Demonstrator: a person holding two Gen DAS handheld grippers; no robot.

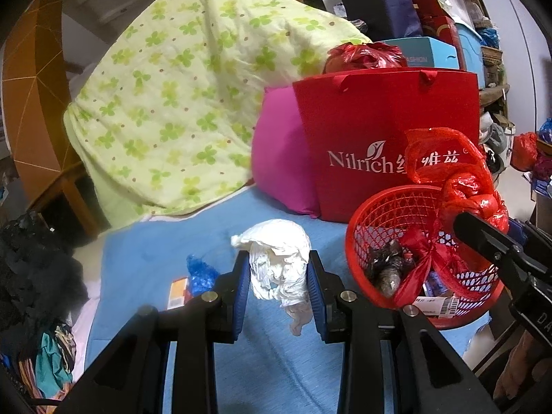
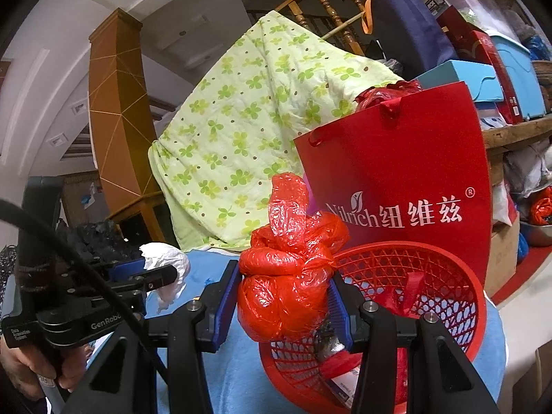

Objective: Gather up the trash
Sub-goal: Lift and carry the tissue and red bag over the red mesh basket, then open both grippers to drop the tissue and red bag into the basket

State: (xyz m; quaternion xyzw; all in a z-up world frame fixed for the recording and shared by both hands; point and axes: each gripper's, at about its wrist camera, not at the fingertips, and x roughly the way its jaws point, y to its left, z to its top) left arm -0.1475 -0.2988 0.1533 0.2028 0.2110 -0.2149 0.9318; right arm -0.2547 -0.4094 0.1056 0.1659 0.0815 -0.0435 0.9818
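The red mesh basket (image 1: 396, 214) on the blue cover (image 1: 155, 252) serves as the landmark. The left gripper (image 1: 278, 276) is clamped on a crumpled white wad (image 1: 276, 258) of paper or thin plastic, held just left of the basket and above the cover; a loose tail of it dangles below the blue pads (image 1: 241, 276). The right gripper (image 2: 284, 296) is closed on a knotted red plastic bag (image 2: 286, 289), which hangs at the basket's near rim (image 2: 479, 296), partly over its mouth. Inside the basket lie a dark foil-like wrapper (image 1: 386, 265), red ribbon-like plastic and a barcoded label (image 1: 445, 302).

Both held items look light and soft. The wad would likely crush further under pressure and could shed its dangling tail, so a grip across its bulk, as now, seems sound. The red bag is slick and bulging; its film may slide between the pads, and the knot at the top looks like the firmer place to hold if it slips.

Left of the basket, on the cover, a blue plastic scrap (image 1: 200, 270) and a small orange packet (image 1: 177, 291) are yet to be collected. Behind the basket stand a red paper bag (image 1: 379, 120) and a pink cushion (image 1: 276, 158).
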